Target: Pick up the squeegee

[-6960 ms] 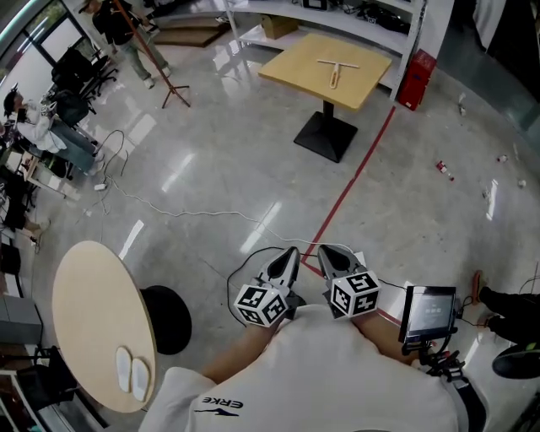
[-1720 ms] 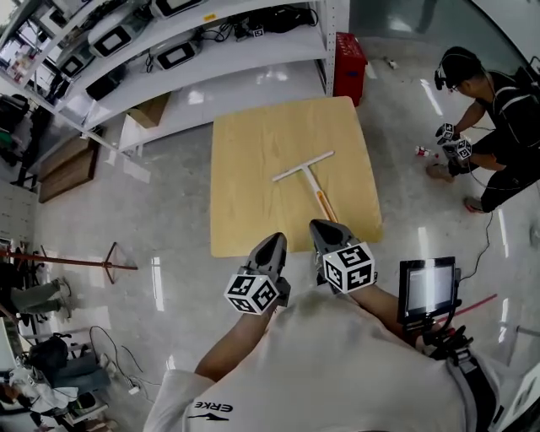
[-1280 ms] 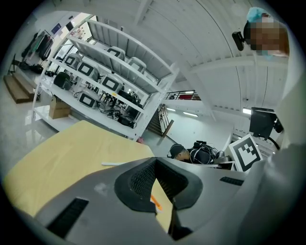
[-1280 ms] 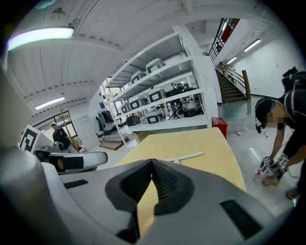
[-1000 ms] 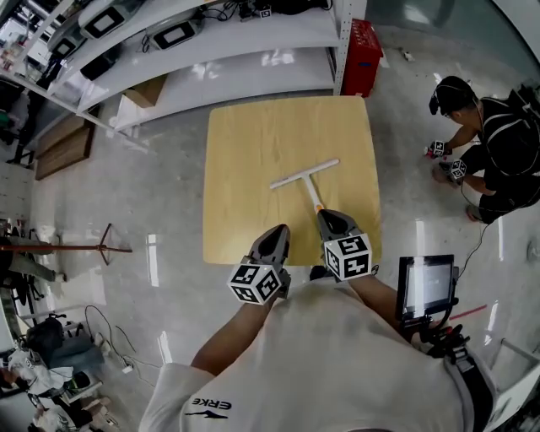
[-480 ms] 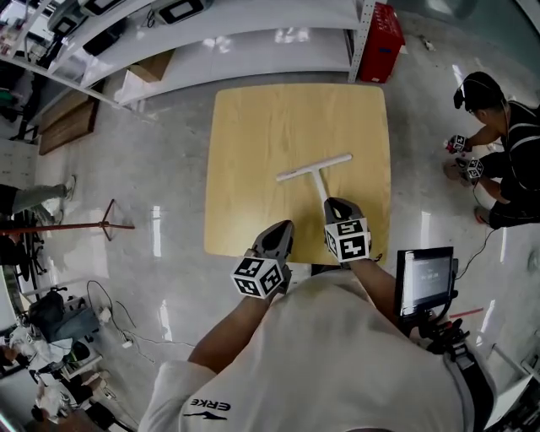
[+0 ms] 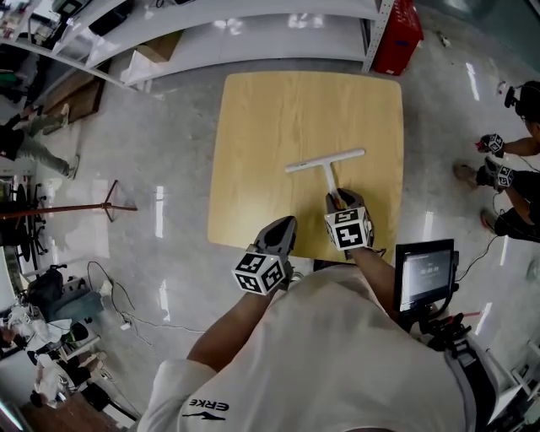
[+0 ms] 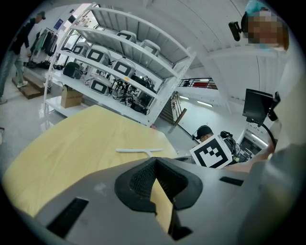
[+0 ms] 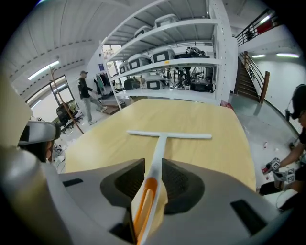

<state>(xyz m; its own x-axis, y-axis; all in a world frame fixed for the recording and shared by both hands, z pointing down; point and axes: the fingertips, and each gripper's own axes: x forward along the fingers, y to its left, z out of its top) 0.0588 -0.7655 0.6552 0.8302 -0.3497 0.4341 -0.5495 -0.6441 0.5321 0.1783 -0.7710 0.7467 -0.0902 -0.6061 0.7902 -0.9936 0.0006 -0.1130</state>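
A white T-shaped squeegee (image 7: 326, 162) with an orange handle end lies on the square wooden table (image 7: 261, 126), blade toward the far side. In the right gripper view its handle (image 9: 159, 146) runs straight back between the pads. My right gripper (image 7: 338, 201) (image 9: 153, 168) is at the near end of that handle, jaws closed in against both sides of it; the squeegee still rests on the tabletop. My left gripper (image 7: 283, 226) (image 8: 155, 162) hovers at the table's near edge, left of the squeegee (image 8: 138, 150), shut with nothing in it.
White shelving (image 7: 253, 29) with equipment stands beyond the table, a red crate (image 7: 398, 25) at its right end. A crouching person (image 7: 516, 169) with grippers is on the floor at right. A screen on a stand (image 7: 424, 274) sits by my right side.
I have walked up to the table. The right gripper moved forward over the near edge onto the squeegee's handle end; the left gripper came up to the table edge.
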